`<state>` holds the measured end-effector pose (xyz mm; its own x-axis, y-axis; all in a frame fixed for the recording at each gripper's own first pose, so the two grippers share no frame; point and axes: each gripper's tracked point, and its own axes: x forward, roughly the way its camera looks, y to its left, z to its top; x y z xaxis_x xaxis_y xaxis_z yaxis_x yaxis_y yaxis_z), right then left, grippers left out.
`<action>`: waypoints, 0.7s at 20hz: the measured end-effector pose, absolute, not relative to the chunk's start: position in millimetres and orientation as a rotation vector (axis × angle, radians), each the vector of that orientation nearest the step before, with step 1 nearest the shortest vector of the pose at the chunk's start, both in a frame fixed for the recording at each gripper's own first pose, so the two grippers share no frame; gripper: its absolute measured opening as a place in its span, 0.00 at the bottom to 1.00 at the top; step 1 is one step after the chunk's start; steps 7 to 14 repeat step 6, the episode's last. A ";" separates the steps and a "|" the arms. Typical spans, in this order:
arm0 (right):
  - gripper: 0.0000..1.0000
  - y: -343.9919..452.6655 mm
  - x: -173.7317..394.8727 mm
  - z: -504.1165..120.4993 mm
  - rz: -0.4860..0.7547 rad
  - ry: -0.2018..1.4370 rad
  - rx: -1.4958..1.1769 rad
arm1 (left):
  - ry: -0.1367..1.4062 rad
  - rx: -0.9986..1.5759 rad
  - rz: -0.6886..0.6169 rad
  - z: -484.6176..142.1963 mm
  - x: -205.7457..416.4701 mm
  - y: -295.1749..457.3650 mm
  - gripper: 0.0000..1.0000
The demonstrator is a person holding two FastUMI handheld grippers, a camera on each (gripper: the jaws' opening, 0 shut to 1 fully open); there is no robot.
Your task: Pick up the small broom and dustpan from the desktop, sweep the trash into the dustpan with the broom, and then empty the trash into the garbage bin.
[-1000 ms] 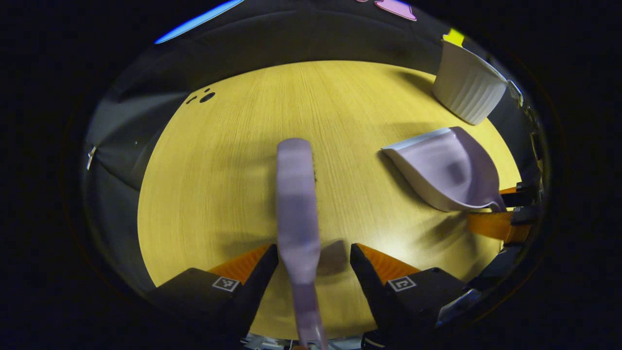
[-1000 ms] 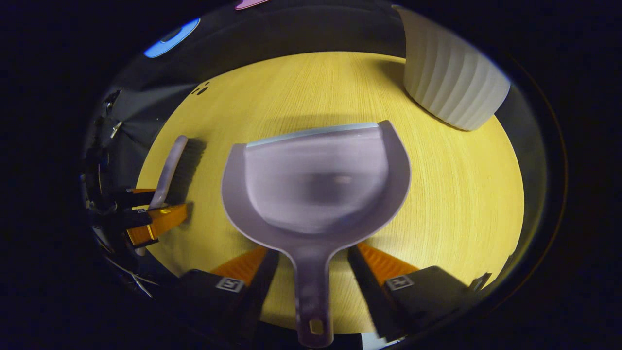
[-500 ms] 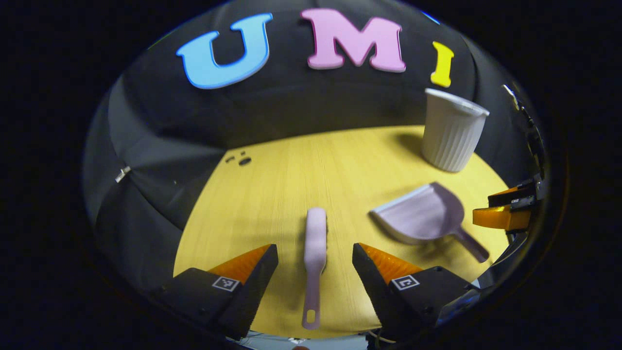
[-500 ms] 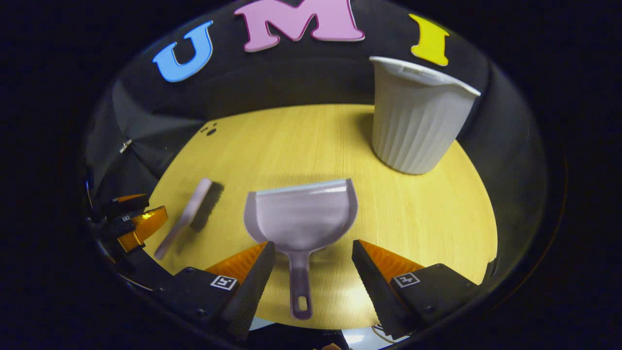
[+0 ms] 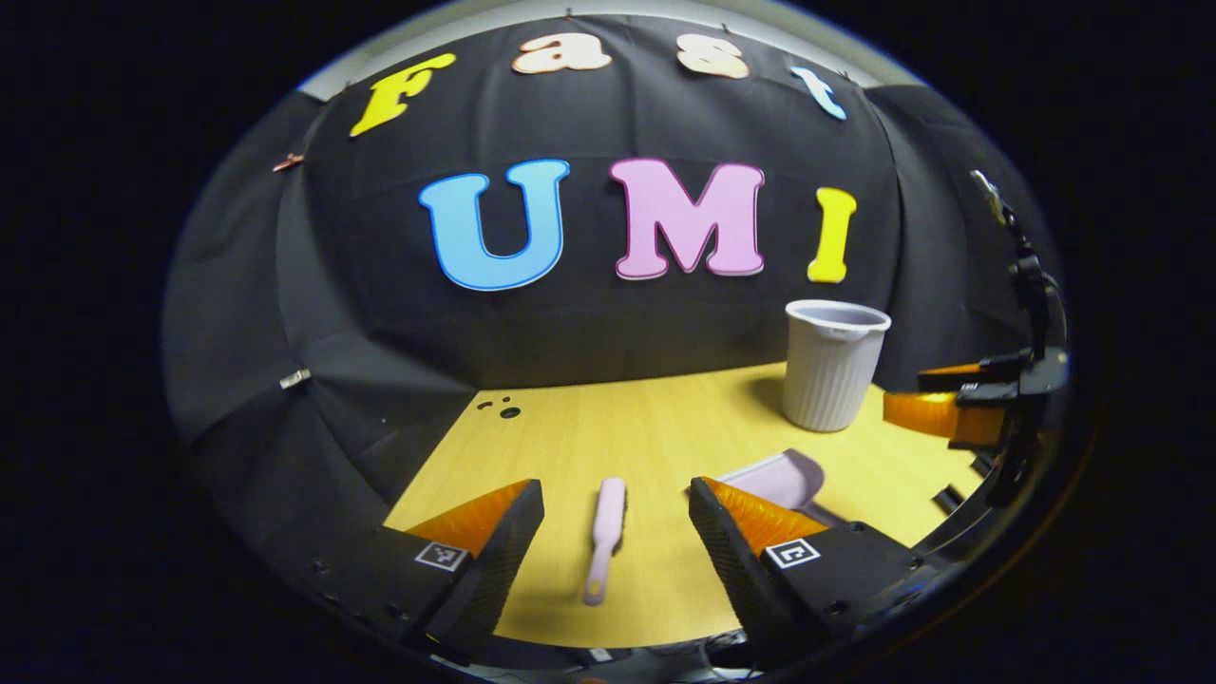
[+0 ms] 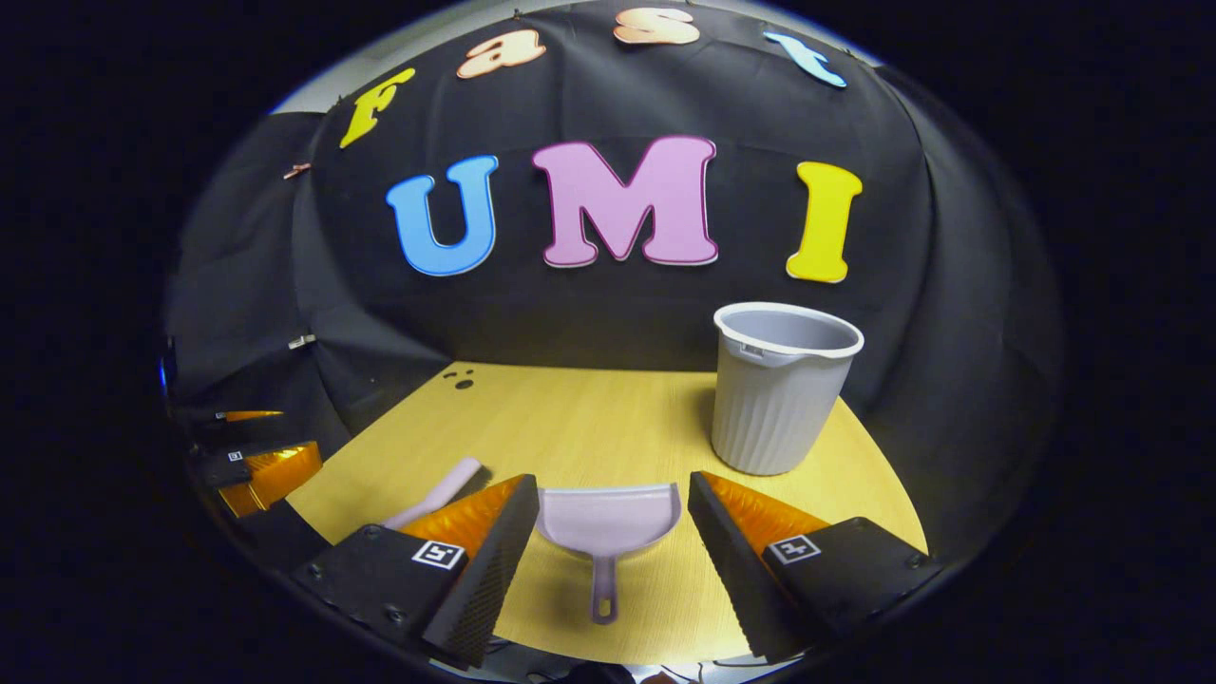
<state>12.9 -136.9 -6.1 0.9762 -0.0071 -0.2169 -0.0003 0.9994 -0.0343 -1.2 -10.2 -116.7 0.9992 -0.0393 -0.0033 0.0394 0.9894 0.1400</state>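
A small lilac broom (image 5: 604, 537) lies flat on the yellow wooden desktop (image 5: 655, 427), handle toward me, below my left gripper (image 5: 616, 532), which is open and lifted clear of it. The lilac dustpan (image 6: 606, 522) rests on the desktop (image 6: 589, 418) with its handle pointing at me; my right gripper (image 6: 613, 527) hangs open above it, holding nothing. The broom (image 6: 439, 494) also lies left of the dustpan, partly behind a finger. The dustpan (image 5: 779, 477) peeks out past my left gripper's right finger. The right gripper (image 5: 950, 408) is seen at the far right.
A white ribbed garbage bin (image 6: 781, 388) stands upright at the back right of the desktop, also seen as the bin (image 5: 831, 366). Small dark holes (image 5: 502, 410) mark the desk's back left corner. The left gripper (image 6: 256, 465) sits at the left edge. Black cloth walls surround the desk.
Both grippers have risen and pulled back from the desk, leaving the broom and dustpan lying on it. The objects look smaller and the back wall has come into view.
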 end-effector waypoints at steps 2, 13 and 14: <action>0.99 -137.7 4.4 -10.7 -0.021 0.215 -0.055 | -0.027 0.104 -0.045 -113.3 -26.3 -14.2 0.98; 0.99 -134.6 -14.7 -26.4 -0.032 0.250 -0.022 | -0.021 0.107 -0.073 -135.5 -54.7 -23.7 0.98; 0.99 -134.6 -14.7 -26.4 -0.032 0.250 -0.022 | -0.021 0.107 -0.073 -135.5 -54.7 -23.7 0.98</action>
